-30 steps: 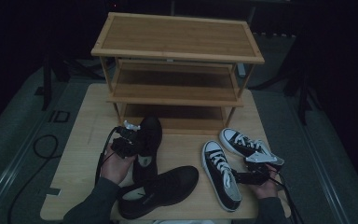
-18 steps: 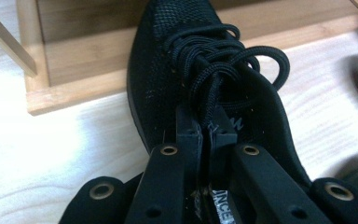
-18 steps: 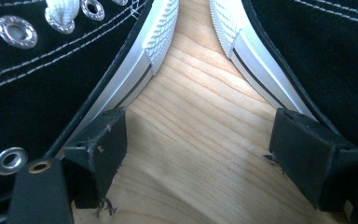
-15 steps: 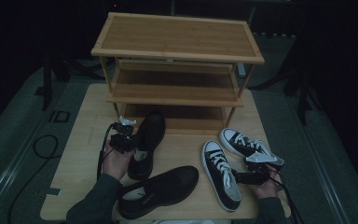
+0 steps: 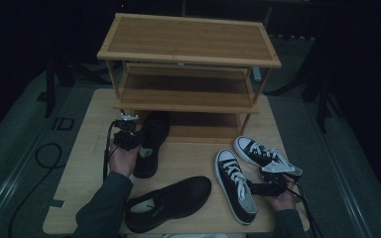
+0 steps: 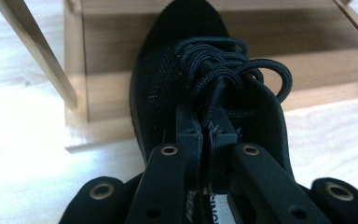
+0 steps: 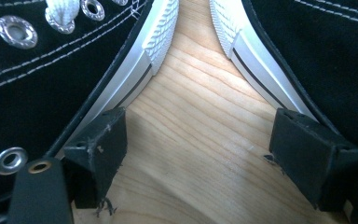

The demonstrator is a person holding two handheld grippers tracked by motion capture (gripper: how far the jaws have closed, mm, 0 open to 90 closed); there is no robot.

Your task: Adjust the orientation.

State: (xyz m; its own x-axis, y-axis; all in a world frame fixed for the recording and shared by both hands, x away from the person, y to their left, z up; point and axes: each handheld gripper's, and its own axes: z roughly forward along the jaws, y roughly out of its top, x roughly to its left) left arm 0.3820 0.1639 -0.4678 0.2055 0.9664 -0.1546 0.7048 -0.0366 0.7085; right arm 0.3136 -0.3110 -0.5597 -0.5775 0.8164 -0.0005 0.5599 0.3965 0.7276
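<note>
A black lace-up shoe points toe-first at the bottom tier of the wooden shoe rack. My left gripper is shut on it; its jaws have just been closing, with the tongue and laces pinched between them. The matching black shoe lies on the table near the front edge. Two black-and-white sneakers lie at the right. My right gripper rests open on the table between their soles, touching neither clearly.
The rack has three bamboo tiers and stands at the back of the light wooden table. A rack leg rises just left of the held shoe. Cables trail off the table's left side.
My left hand has carried the black shoe away from me, and its toe now reaches the rack's bottom tier. The right gripper and both sneakers have stayed put.
</note>
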